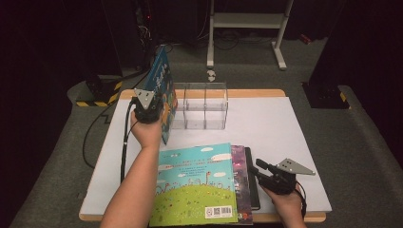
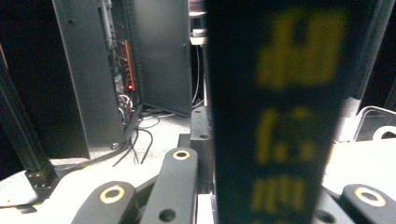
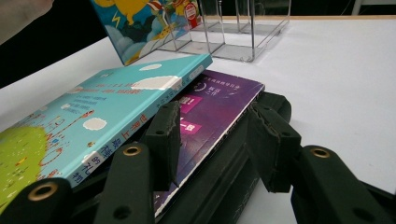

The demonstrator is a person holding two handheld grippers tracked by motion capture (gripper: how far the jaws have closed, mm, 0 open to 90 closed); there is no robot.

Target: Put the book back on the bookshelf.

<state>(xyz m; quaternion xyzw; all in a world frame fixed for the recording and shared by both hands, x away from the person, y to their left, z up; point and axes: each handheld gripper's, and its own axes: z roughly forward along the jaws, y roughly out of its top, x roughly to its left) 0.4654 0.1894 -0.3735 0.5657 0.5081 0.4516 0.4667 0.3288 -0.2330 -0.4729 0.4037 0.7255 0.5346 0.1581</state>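
While upright, left gripper (image 1: 151, 110) seemingly clamps book (image 1: 161, 80).

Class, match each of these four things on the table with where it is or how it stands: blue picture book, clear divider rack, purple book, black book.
Things:
1. blue picture book
2. clear divider rack
3. purple book
4. black book

Places:
A. at the bottom of the flat stack
B. held upright in the left gripper, beside the rack
C. flat, directly under the book with the green hill cover
D. standing empty at the table's far side

Pairs: 1-B, 2-D, 3-C, 4-A
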